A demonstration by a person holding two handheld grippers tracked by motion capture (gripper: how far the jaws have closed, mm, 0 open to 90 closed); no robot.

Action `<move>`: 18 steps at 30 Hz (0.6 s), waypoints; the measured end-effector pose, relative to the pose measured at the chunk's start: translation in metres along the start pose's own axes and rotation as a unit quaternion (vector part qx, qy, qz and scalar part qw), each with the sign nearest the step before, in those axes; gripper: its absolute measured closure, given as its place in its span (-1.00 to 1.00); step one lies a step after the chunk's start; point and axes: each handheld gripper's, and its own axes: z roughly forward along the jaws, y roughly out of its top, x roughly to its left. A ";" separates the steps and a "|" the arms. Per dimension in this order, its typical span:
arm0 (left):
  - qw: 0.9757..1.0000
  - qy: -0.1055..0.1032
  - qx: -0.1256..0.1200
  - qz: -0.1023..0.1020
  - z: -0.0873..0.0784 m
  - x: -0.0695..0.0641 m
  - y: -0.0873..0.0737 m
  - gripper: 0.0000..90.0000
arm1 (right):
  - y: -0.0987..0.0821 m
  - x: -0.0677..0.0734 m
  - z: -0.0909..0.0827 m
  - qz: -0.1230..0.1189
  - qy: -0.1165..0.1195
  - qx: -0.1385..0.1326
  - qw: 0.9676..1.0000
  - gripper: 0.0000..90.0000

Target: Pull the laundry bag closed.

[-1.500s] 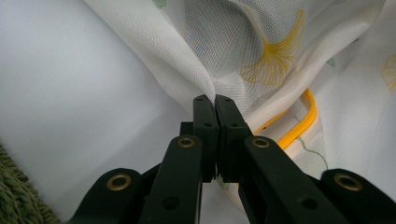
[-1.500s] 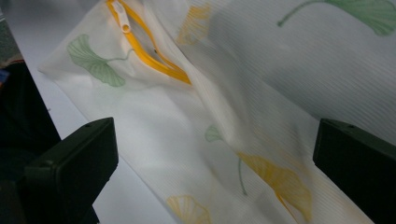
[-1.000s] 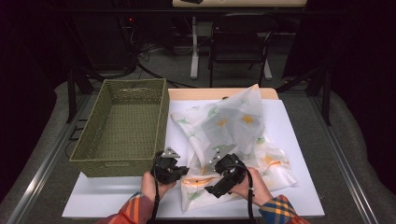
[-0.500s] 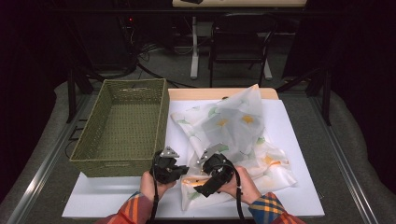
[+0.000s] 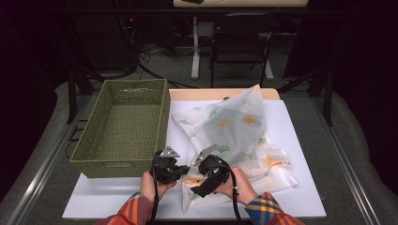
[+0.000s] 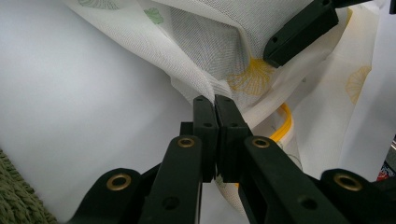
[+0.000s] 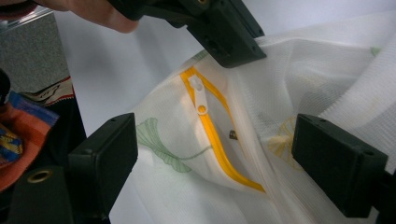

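Left claw [image 6: 215, 100] is clenched on mesh bag [image 5: 234, 131] edge, bag lying on counter [image 5: 300, 140]; right claw [image 7: 215, 154], released, closing around zipper pull [image 7: 201, 98]. Pull could probably be missed, mesh snagged instead.

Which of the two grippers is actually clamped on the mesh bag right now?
The left gripper: its jaws are shut on a fold of the mesh bag. The right gripper has its jaws spread wide around the yellow zipper, not pressing.

High view above the table's near edge; gripper views close on shared mesh bag [image 5: 234, 136]
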 end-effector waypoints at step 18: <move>1.000 -0.001 -0.009 -0.001 -0.005 0.001 0.001 0.97 | 0.008 0.009 0.012 -0.006 0.021 0.007 1.000 0.12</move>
